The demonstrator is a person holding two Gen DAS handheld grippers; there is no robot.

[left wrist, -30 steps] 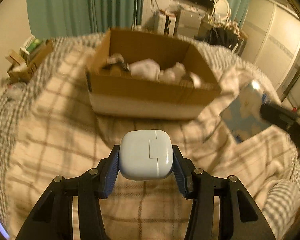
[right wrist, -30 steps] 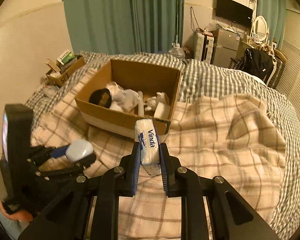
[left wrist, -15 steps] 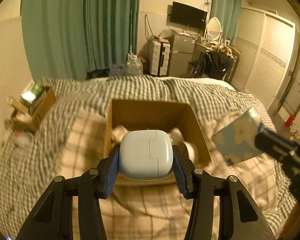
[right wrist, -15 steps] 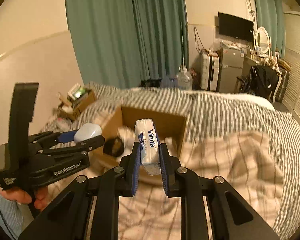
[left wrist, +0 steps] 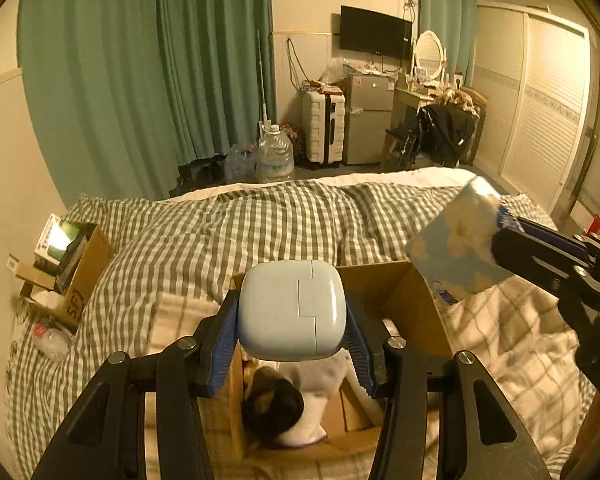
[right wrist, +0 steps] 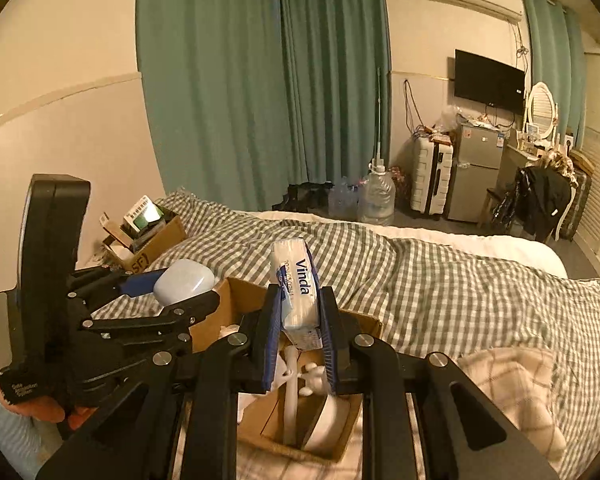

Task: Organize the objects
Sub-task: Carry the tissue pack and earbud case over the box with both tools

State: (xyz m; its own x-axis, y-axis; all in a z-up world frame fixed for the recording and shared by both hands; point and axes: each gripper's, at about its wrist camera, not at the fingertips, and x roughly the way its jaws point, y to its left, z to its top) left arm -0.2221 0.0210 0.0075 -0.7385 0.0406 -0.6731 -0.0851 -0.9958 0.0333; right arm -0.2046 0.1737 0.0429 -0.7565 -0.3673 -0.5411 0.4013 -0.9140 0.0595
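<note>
The left gripper [left wrist: 292, 338] is clamping its fingers [left wrist: 224, 344] on a pale blue earbud case [left wrist: 292, 312], holding it over the near left part of an open cardboard box [left wrist: 396, 292]. The right gripper [right wrist: 298, 340] is pinching a Vinda tissue pack [right wrist: 298, 292] upright above the same box. The box is sitting on the bed [right wrist: 440, 280], on a plaid blanket [left wrist: 512, 344], and is holding white soft items [left wrist: 324, 380], a dark round object [left wrist: 274, 408] and a white stick-like piece [right wrist: 290, 396]. A smaller carton [left wrist: 76, 276] stuffed with packets is resting at the bed's far left edge.
</note>
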